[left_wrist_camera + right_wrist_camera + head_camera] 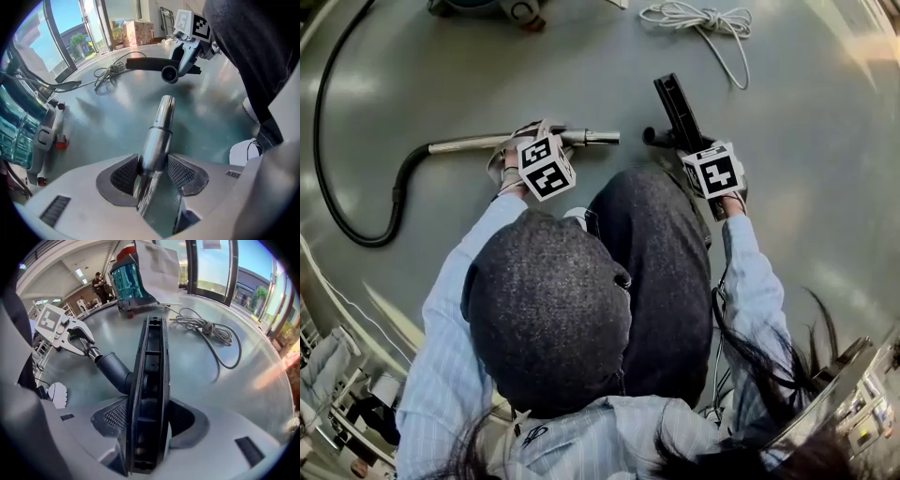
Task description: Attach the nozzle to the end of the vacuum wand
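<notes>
Nozzle: closest to your right camera, the black floor nozzle (150,394) stands on edge between the 2 pads, its open underside facing the lens. Its round dark neck juts left.
Right gripper: your right gripper (150,420) is clamped on the nozzle body, 1 pad on each flat side.
Wand: the shiny metal wand (157,136) runs forward out of your left gripper, free end pointing at the nozzle's neck.
Left gripper: your left gripper (152,176) is closed on the wand, both pads pressed to the tube.
Gap: the wand end and the neck opening face each other, near but apart (not yet joined).
Hose: a black hose (337,187) leaves the wand's rear end and sweeps in 1 wide curve across the floor at your left.
Cord: a coiled grey cord (698,19) lies beyond the nozzle, well apart from it.
Vacuum body: the canister (129,282), with its teal see-through shell, sits at the far edge of the floor.
Floor: a glossy grey-green floor (787,94) lies under everything.
You: your knee in dark trousers (656,272) sits between the 2 grippers, below a dark knit cap (548,309).
</notes>
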